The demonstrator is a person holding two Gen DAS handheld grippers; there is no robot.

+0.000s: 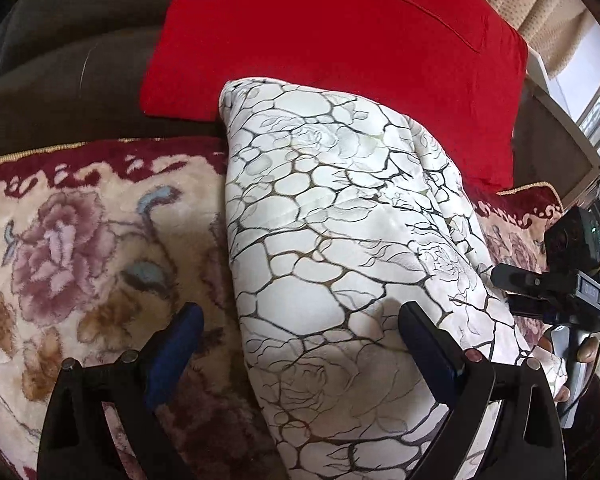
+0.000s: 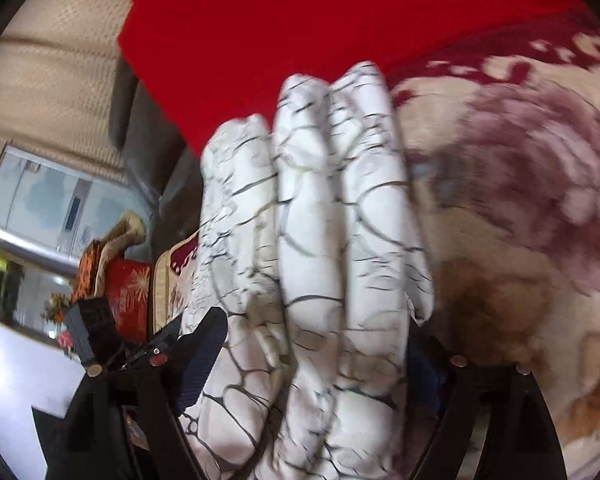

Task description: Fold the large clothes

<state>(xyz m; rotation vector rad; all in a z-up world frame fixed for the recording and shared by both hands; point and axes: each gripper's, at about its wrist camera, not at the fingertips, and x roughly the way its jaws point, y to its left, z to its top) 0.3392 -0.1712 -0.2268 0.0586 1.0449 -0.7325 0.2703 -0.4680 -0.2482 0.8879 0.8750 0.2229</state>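
Folded white cloth [image 1: 340, 220] with a dark crackle-and-rose print lies on a floral plush cover [image 1: 80, 232], cream with mauve flowers and a dark red border. Behind it a red cushion [image 1: 332, 40] leans on a dark sofa back [image 1: 68, 48].

Left gripper [image 1: 300, 320]: jaws stand wide apart, nothing pinched. Left blue-padded finger [image 1: 176, 344] is over the plush cover, just off the bundle's left edge. Right finger [image 1: 428, 344] is over the bundle's near end; contact cannot be told. So the bundle's left edge sits between the fingers and the cloth runs ahead of them toward the cushion.

Right gripper [image 2: 316, 344]: jaws spread wide, and the bundle's end fills the gap between them. From this side the cloth [image 2: 320, 208] shows as three thick stacked folds, edge-on, running forward from the jaws to the red cushion [image 2: 320, 12]. Left finger [image 2: 204, 356] lies against the bundle's left fold. The right finger is mostly hidden behind the cloth, so pad pressure there cannot be told; it reads as spread, not clamped. View is motion-blurred.

Plush cover [image 2: 520, 200] spreads to the right of the right gripper. To its left, off the seat, is red and orange clutter [image 2: 116, 280], too blurred to name.

In the left wrist view the other gripper's black body [image 1: 560, 272] sits at the bundle's far right end, with part of a hand [image 1: 568, 364] below it.
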